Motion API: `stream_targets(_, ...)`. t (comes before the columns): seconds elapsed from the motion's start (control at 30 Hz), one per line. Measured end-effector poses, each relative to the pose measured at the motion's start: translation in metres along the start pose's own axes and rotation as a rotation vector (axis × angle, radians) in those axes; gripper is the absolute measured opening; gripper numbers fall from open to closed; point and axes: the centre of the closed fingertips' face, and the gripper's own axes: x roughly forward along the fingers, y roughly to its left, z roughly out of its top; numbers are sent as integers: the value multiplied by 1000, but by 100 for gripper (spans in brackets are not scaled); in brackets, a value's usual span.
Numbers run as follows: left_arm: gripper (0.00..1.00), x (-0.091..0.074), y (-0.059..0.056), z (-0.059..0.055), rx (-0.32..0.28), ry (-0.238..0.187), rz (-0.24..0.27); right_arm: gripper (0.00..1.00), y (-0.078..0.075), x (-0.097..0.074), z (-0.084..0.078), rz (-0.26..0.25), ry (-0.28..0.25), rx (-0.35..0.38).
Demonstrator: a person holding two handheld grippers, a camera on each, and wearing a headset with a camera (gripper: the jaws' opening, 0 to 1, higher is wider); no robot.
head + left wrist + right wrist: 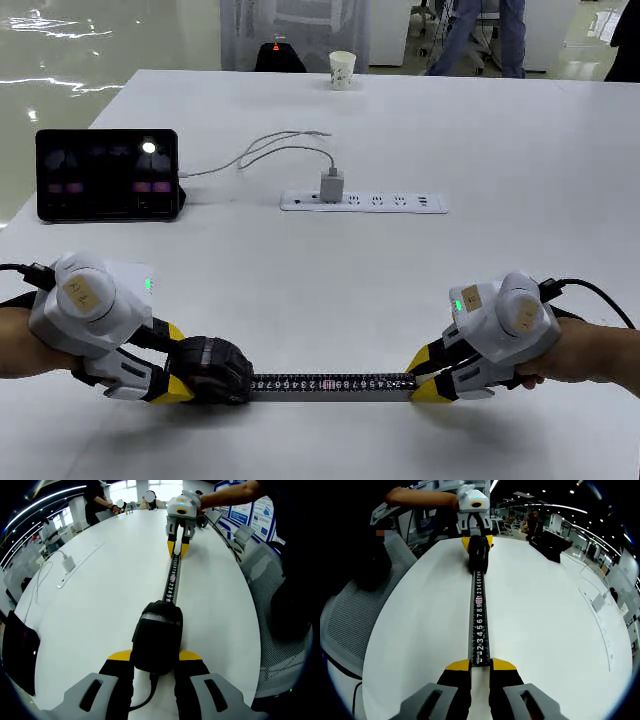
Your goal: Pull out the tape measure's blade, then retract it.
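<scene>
Jaws of your left hand-held gripper [176,361] clamp the tape measure [212,370] case; your right hand-held gripper [425,376] pinches the blade [330,383] tip. Blade lies flat on the tabletop [330,280], stretched straight between them.

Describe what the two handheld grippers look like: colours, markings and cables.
The left gripper and the right gripper match: rounded light-grey housings, black jaws tipped in yellow, a tan sticker on top, a small green light, and a black cable leaving the rear. The forearms behind them are unsleeved.
</scene>
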Motion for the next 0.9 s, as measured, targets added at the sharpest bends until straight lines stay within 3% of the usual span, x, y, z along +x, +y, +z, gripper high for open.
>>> stream_targets(0.47, 25, 0, 1, -1, 0, 1, -2, 8, -3, -6, -5, 5, 32, -13)
stream_targets(0.9, 25, 3, 4, -3, 4, 4, -5, 8, -2, -16, -20, 1, 58, -1)
